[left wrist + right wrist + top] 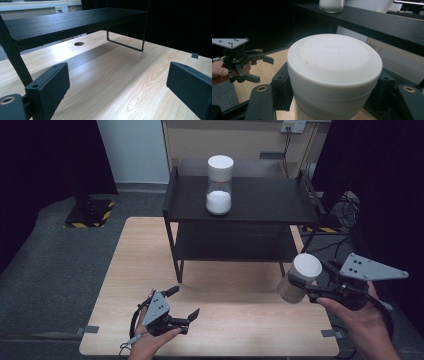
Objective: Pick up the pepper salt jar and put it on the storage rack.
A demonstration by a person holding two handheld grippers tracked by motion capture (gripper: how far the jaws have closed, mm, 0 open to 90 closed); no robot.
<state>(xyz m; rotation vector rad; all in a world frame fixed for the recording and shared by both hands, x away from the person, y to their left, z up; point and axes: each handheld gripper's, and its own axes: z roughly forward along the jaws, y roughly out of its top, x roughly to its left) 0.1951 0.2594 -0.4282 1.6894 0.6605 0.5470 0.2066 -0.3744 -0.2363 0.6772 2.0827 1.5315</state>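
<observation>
A jar with a white lid (306, 266) hangs tilted above the table's right edge, with my right gripper (305, 284) shut on it just below the lid. In the right gripper view the lid (334, 57) sits close up between the two black jaws. A second white-lidded jar (219, 185), holding white powder, stands upright on the top board of the black shelf (270, 202). My left gripper (184, 301) rests low over the table's front left with its jaws wide apart and nothing between them; its own view (120, 85) shows bare wood there.
The black two-level shelf stands at the back of the wooden table (235, 320), and its lower board (235, 245) is bare. Grey carpet surrounds the table. Dark curtains hang at both sides, with cables on the floor at the right (345, 205).
</observation>
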